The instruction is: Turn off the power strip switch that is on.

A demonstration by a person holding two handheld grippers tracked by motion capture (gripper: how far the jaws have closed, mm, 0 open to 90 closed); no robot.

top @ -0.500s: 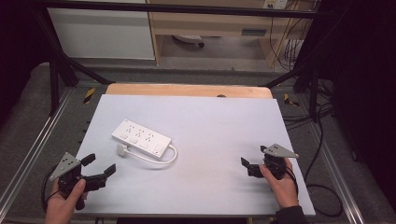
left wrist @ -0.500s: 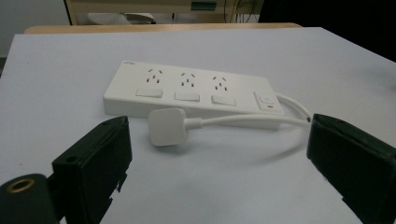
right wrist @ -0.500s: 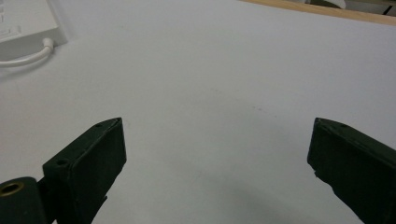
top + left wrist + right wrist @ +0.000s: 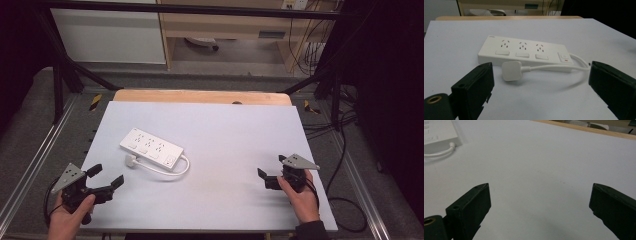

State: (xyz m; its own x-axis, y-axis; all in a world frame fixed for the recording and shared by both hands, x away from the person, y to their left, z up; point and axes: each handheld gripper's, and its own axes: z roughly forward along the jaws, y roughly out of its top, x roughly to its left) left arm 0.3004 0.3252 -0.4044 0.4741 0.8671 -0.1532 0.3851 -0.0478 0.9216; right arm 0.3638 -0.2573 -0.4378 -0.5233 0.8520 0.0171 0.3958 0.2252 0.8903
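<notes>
Left tool (image 4: 106, 176) and right tool (image 4: 270, 172), both spread wide with nothing between the jaws, rest at the bench's (image 4: 225, 125) near corners.
High view places the power strip (image 4: 151, 148) left of centre; left gripper view reveals its 3 sockets and white plug (image 4: 510, 71).

A white power strip (image 4: 151, 149) with a white plug (image 4: 510, 70), white cord (image 4: 554, 67) and a small red mark is seen on a pale grey-white table (image 4: 235, 130), edged in light wood at 12 o'clock.
</notes>
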